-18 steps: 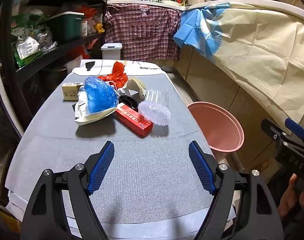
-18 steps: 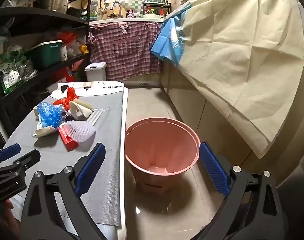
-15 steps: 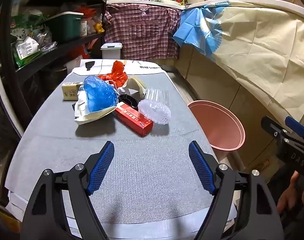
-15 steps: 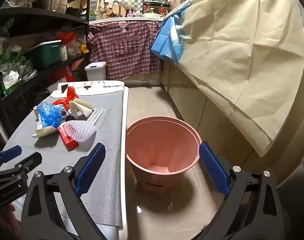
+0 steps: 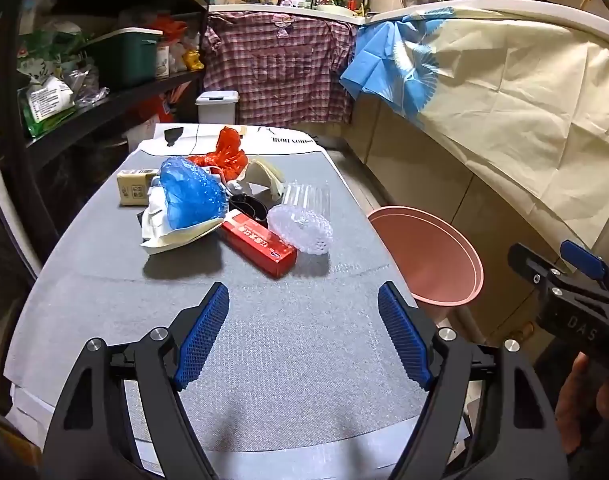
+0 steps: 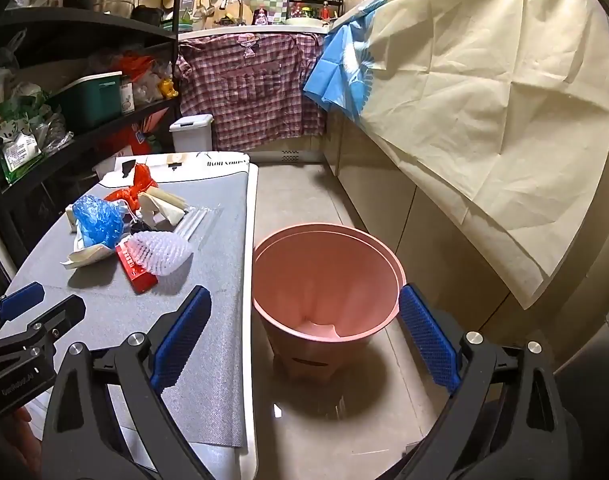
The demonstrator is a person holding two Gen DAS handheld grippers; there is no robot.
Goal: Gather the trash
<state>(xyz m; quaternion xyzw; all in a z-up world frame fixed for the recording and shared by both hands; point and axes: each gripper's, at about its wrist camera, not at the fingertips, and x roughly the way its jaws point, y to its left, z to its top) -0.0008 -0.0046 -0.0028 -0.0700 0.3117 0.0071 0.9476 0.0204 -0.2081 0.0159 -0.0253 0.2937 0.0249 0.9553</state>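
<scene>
Trash pile (image 5: 228,204) well ahead of left gripper (image 5: 304,332) — jaws wide, empty

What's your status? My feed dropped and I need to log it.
Left hand-held gripper and right hand-held gripper open, empty. Trash pile untouched on table; pink bin beside it, empty. Path clear.

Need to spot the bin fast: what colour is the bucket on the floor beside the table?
Pink, plain inside and out. The bucket shows best in the right wrist view.
</scene>
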